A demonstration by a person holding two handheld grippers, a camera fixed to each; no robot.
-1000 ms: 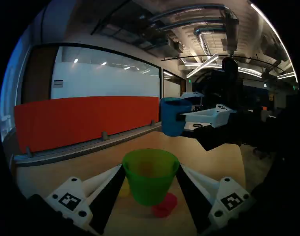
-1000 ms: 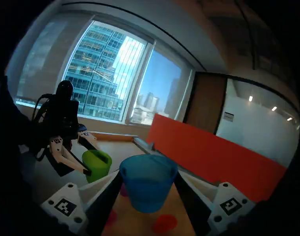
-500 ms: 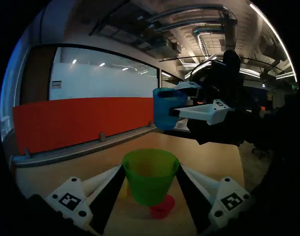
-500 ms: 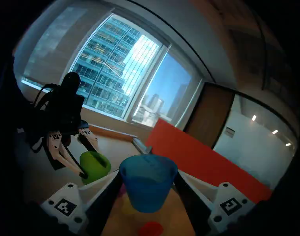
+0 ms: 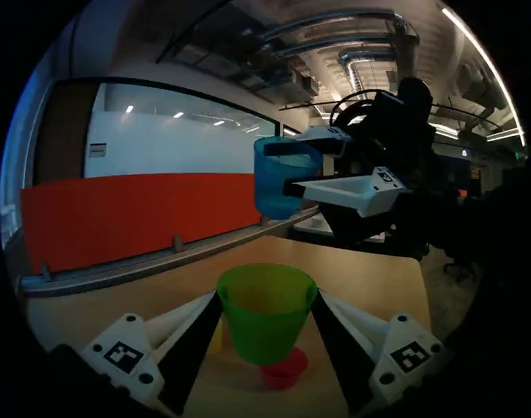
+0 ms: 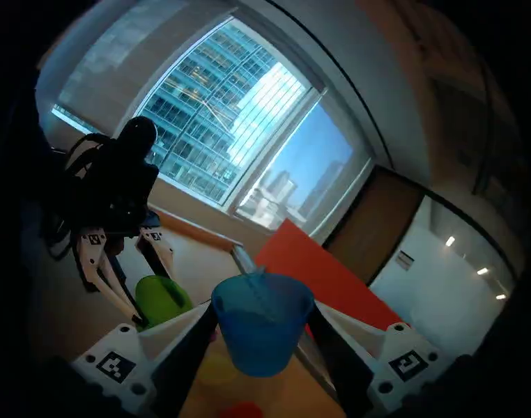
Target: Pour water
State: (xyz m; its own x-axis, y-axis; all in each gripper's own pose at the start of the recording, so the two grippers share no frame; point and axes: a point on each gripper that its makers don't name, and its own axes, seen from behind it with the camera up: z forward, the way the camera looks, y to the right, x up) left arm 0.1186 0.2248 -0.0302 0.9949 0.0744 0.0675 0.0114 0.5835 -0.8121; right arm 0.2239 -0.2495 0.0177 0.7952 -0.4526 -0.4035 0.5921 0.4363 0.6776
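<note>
My left gripper (image 5: 267,317) is shut on a translucent green cup (image 5: 267,310), held upright just above the wooden table (image 5: 363,268). In the left gripper view the right gripper (image 5: 293,167) holds a blue cup (image 5: 281,175) higher up and beyond the green one, tilted slightly. In the right gripper view my right gripper (image 6: 262,334) is shut on that blue cup (image 6: 261,331), which has water inside. The green cup (image 6: 161,299) sits lower left there, between the left gripper's white fingers (image 6: 102,275).
A red disc (image 5: 285,368) lies on the table under the green cup, with a yellow patch (image 5: 217,338) beside it. An orange partition (image 5: 140,212) runs along the table's far edge. Large windows (image 6: 224,132) stand behind the left gripper.
The right gripper has lifted the blue cup higher and moved it toward the spot above the green cup, tilting as it goes. The left gripper and green cup have stayed put.
</note>
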